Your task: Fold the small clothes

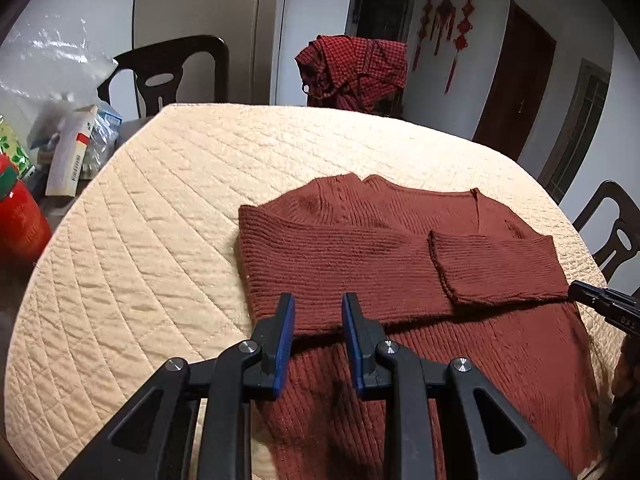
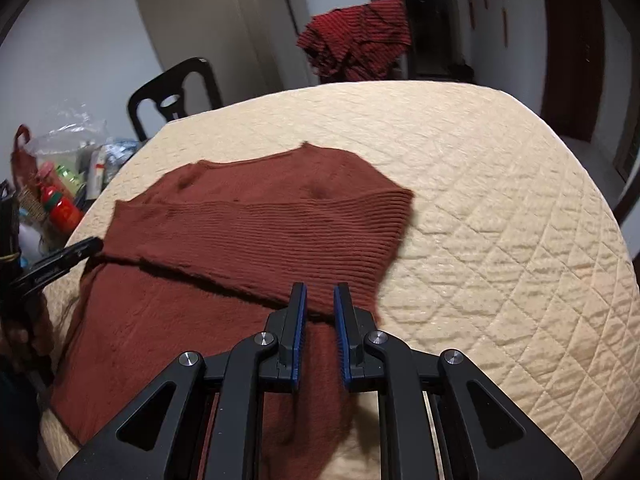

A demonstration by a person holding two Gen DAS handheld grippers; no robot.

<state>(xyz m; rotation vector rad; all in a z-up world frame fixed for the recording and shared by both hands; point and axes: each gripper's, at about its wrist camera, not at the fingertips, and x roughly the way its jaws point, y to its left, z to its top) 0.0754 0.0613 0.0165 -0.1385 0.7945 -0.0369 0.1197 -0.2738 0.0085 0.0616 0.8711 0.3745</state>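
Note:
A rust-brown ribbed sweater (image 1: 400, 248) lies flat on the cream quilted table cover (image 1: 168, 216), with both sleeves folded across its chest. In the left wrist view my left gripper (image 1: 319, 306) hovers over the sweater's left side by the lower edge of a folded sleeve, jaws slightly apart and no cloth between the blue pads. My right gripper (image 2: 320, 296) hangs over the sweater (image 2: 240, 240) near the right sleeve fold, open by a narrow gap and holding nothing. Each gripper's black tip shows at the other view's edge: the right gripper (image 1: 600, 304) and the left gripper (image 2: 60, 260).
A red checked garment (image 1: 352, 68) hangs over a chair at the far side. Dark chairs (image 1: 168, 76) stand around the table. At the left edge sit a red bottle (image 1: 20, 216), boxes (image 1: 72, 156) and a plastic bag.

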